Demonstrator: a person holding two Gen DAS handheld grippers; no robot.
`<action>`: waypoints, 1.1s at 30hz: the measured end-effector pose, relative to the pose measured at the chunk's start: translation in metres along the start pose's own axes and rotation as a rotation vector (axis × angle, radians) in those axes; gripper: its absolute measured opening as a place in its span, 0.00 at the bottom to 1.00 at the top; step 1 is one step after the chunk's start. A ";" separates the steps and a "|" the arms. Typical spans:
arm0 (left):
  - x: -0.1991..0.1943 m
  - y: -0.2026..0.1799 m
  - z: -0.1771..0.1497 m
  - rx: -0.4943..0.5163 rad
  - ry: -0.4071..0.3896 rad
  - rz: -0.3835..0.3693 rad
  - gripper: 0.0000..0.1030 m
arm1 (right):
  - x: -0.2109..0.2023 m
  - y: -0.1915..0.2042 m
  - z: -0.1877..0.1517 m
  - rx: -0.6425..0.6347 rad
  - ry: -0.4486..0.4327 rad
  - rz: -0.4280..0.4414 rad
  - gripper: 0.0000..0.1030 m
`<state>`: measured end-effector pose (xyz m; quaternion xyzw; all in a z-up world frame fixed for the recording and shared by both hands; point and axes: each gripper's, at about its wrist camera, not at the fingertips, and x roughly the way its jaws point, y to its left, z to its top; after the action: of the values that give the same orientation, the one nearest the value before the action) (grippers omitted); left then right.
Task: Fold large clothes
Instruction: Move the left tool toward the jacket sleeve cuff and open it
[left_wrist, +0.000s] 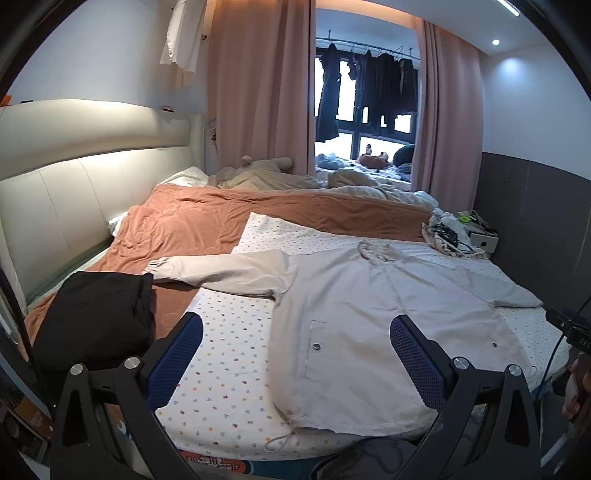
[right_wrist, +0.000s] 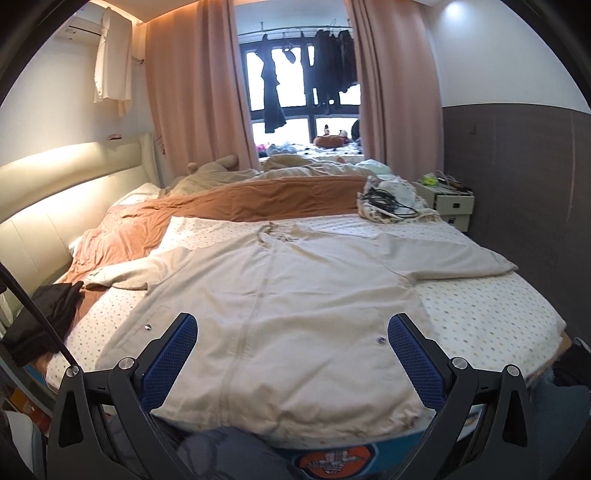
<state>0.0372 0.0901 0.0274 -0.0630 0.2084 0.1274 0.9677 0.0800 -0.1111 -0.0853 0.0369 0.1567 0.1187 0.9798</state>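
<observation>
1. A large beige jacket (right_wrist: 280, 295) lies spread flat, front side up, on a white sheet with small coloured dots (right_wrist: 491, 310) that covers the near part of the bed.
2. Its hem runs along the near edge of the mattress, the collar points toward the far side, and both sleeves reach outward to left and right.
3. The left sleeve (left_wrist: 218, 271) stretches across the dotted sheet onto an orange-brown blanket (left_wrist: 192, 221), with its cuff just beside a folded black garment (left_wrist: 96, 321).
4. The front placket runs up the middle of the jacket, and a metal snap (right_wrist: 380, 340) shows on each side of the lower front.
5. A drawstring (left_wrist: 280, 441) trails from the hem corner at the near left.
6. The left gripper (left_wrist: 295, 354) hovers above the jacket's left lower portion and the bare sheet beside it; its blue-padded fingers (left_wrist: 181, 354) are spread wide and hold nothing.
7. The right gripper (right_wrist: 291, 354) hovers over the lower front of the jacket near the hem; its fingers (right_wrist: 417, 362) are likewise spread wide with nothing between them.
8. At the far right corner of the bed sits a pile of cloth with black cables (right_wrist: 391, 205), next to a white bedside cabinet (right_wrist: 454, 206).
9. Pink curtains (right_wrist: 192, 85) frame a window where dark clothes (right_wrist: 273, 96) hang.
</observation>
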 end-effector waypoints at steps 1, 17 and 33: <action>0.005 0.002 0.001 0.002 0.001 0.020 1.00 | 0.009 0.002 0.003 0.001 0.004 0.016 1.00; 0.118 0.060 0.017 -0.096 0.119 0.112 1.00 | 0.165 0.014 0.061 0.036 0.106 0.193 1.00; 0.243 0.134 0.036 -0.222 0.253 0.140 1.00 | 0.306 0.062 0.119 0.074 0.241 0.274 1.00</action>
<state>0.2284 0.2785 -0.0508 -0.1701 0.3169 0.2079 0.9096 0.3860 0.0197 -0.0572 0.0793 0.2709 0.2489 0.9265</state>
